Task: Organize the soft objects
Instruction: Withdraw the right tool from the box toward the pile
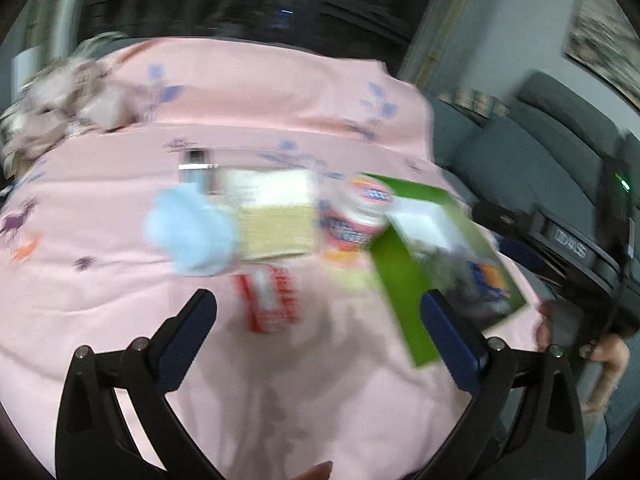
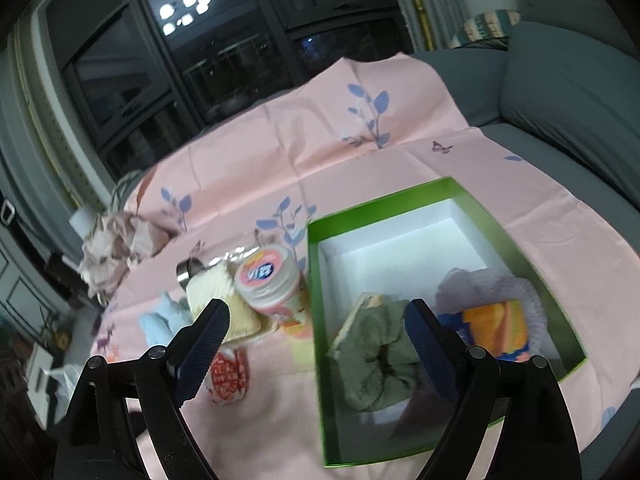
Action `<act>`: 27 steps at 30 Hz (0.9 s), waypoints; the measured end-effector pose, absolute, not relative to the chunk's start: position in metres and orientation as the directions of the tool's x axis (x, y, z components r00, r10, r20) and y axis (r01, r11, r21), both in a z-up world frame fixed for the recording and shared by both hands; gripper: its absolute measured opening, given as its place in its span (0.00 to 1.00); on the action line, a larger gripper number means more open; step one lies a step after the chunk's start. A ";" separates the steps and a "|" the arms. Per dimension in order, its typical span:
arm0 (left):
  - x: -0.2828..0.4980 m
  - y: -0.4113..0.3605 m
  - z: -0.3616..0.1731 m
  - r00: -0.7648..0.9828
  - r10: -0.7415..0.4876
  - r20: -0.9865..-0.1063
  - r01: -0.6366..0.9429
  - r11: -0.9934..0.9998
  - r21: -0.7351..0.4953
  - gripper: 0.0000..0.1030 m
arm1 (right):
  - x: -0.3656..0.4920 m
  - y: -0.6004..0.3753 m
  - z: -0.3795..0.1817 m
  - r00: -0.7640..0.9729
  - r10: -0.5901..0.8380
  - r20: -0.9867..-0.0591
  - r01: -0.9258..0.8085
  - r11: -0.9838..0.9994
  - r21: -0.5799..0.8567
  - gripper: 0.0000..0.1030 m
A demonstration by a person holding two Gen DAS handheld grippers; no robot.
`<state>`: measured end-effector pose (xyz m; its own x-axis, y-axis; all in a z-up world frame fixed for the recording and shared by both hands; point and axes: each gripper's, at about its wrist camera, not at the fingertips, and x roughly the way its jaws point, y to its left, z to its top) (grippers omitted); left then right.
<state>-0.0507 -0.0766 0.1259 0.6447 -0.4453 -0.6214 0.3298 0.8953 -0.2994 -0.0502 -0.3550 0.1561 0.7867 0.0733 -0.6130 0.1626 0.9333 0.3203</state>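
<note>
Both claws, left [image 1: 318, 312] and right [image 2: 316, 330], gaping, empty | next I'd take blue puff [image 1: 190, 232]: light, squashy | pinch mid-bulk, drop in green box [image 2: 316, 272]

Left gripper [image 1: 318, 312]: black frame with two dark blue ribbed pads, jaws spread wide, nothing between them, angled downward. View from its own camera is motion-blurred. Right gripper [image 2: 316, 322]: same black build with blue ribbed pads, jaws opening, nothing pressed between the pads, also pitched downward. In the left wrist view, a hand [image 1: 600, 364] shows at the right edge, wrapped around a black gripper handle. A fingertip shows at that view's near edge.
</note>
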 end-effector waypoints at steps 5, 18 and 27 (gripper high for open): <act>-0.036 -0.031 0.105 0.658 -0.361 -0.660 0.211 0.931 -0.299 0.98 | -0.039 -0.328 0.150 0.761 0.063 -0.646 0.130 0.960 0.247 0.87; -0.016 0.024 0.063 0.683 -0.176 -0.709 -0.005 0.969 -0.246 0.98 | -0.013 -0.258 0.115 0.669 0.079 -0.739 0.004 0.994 0.110 0.87; -0.009 0.036 0.059 0.647 -0.231 -0.727 -0.022 0.947 -0.320 0.97 | -0.008 -0.264 0.105 0.624 0.167 -0.763 0.005 0.976 0.218 0.87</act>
<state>-0.0093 0.0358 0.0590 0.6467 -0.2309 -0.7269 -0.0215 0.9472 -0.3200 -0.0083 -0.2636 0.1045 0.6244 0.1671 -0.7630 0.0051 0.9760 0.2178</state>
